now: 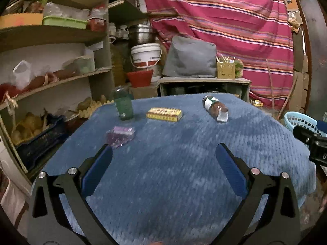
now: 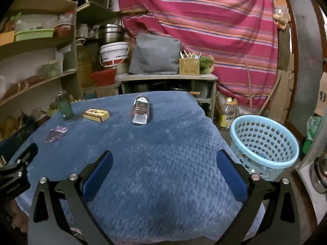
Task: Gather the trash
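A blue blanket (image 2: 163, 153) covers the table, and everything is placed against it. Off its right edge, on the floor, stands a light blue basket (image 2: 263, 143). On the blanket's far part lie a clear bottle (image 2: 141, 110) on its side, a yellow box (image 2: 96, 114), an upright green bottle (image 2: 64, 106) at the far left corner, and a purple wrapper (image 2: 56, 133) nearer the left edge. The left gripper (image 1: 163, 157) and right gripper (image 2: 163, 161) hover above the blanket's near part, jaws spread, holding nothing.

A striped red cloth (image 1: 224, 20) is hung behind a grey cushion (image 1: 191, 58). Left of the cushion, a white bucket (image 1: 145, 55) is stacked over a red tub (image 1: 140, 77). Steel pots (image 1: 141, 33) are seen above the bucket, shelves (image 1: 51, 34) farther left.
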Action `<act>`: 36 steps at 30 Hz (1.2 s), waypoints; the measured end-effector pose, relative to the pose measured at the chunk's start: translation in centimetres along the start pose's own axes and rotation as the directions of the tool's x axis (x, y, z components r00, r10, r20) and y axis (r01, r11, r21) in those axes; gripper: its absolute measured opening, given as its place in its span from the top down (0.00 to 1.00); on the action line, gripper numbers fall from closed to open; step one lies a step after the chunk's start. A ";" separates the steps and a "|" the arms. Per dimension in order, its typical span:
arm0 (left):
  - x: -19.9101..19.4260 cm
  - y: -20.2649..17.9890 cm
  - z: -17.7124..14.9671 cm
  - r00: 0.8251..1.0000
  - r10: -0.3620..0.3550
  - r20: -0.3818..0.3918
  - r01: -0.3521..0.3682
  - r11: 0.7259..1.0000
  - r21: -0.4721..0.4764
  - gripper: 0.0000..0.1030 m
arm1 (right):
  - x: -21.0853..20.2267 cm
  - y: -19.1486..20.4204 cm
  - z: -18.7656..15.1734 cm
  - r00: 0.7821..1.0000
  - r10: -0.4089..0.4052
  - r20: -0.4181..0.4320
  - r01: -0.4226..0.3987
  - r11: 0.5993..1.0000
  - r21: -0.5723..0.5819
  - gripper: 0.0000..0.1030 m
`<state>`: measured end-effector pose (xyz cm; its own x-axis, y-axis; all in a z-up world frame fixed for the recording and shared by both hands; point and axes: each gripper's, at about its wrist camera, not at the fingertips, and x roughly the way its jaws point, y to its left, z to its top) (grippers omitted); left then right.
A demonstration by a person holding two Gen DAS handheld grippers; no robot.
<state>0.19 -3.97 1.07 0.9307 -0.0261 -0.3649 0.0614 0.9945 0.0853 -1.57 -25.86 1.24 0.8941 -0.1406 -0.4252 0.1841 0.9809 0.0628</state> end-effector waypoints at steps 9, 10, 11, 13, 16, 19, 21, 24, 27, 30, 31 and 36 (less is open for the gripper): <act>-0.3 -0.6 -1.6 0.998 -0.056 -0.013 0.055 0.998 -0.018 0.05 | -2.2 1.1 -2.0 0.997 -0.066 0.048 0.068 0.997 -0.043 0.04; -0.2 -0.9 -1.7 0.998 -0.062 -0.015 0.062 0.998 -0.015 0.05 | -2.4 1.0 -2.1 0.996 -0.072 0.056 0.074 0.996 -0.045 0.04; -0.1 -1.2 -1.7 0.997 -0.069 -0.019 0.069 0.998 -0.010 0.05 | -2.3 1.0 -2.0 0.995 -0.075 0.060 0.078 0.996 -0.045 0.04; 0.0 -1.8 -1.9 0.997 -0.079 -0.019 0.079 0.997 0.006 0.05 | -2.2 0.7 -2.0 0.995 -0.081 0.059 0.084 0.996 -0.043 0.04; 0.4 -2.2 -2.0 0.996 -0.090 -0.026 0.091 0.996 0.012 0.05 | -2.1 0.2 -2.1 0.994 -0.096 0.060 0.099 0.994 -0.043 0.04; 0.7 -2.3 -2.1 0.994 -0.100 -0.042 0.100 0.995 0.007 0.05 | -1.7 -0.1 -2.2 0.994 -0.101 0.052 0.103 0.994 -0.041 0.04; 0.9 -2.3 -2.1 0.994 -0.098 -0.049 0.098 0.995 0.006 0.05 | -1.6 -0.3 -2.2 0.994 -0.102 0.048 0.104 0.994 -0.039 0.04; 1.1 -2.3 -2.1 0.995 -0.092 -0.044 0.093 0.996 0.009 0.05 | -1.5 -0.4 -2.2 0.994 -0.100 0.052 0.102 0.994 -0.041 0.04; 1.3 -2.3 -2.1 0.994 -0.096 -0.043 0.096 0.995 0.011 0.05 | -1.5 -0.3 -2.1 0.993 -0.102 0.056 0.105 0.993 -0.045 0.04; 1.4 -2.3 -2.0 0.993 -0.106 -0.044 0.107 0.994 0.006 0.05 | -1.5 -0.2 -2.0 0.993 -0.102 0.060 0.105 0.993 -0.055 0.04; 1.4 -2.3 -2.0 0.993 -0.107 -0.042 0.107 0.994 0.005 0.05 | -1.5 -0.1 -2.0 0.993 -0.101 0.062 0.105 0.993 -0.058 0.04; 1.1 -2.2 -1.8 0.994 -0.109 -0.022 0.109 0.994 0.001 0.05 | -1.5 0.0 -1.9 0.993 -0.093 0.071 0.098 0.993 -0.069 0.04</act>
<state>0.44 -6.02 -1.18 0.9104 -0.1325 -0.3919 0.1633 0.9855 0.0460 -3.73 -25.33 0.15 0.9000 -0.2406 -0.3635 0.2423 0.9693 -0.0418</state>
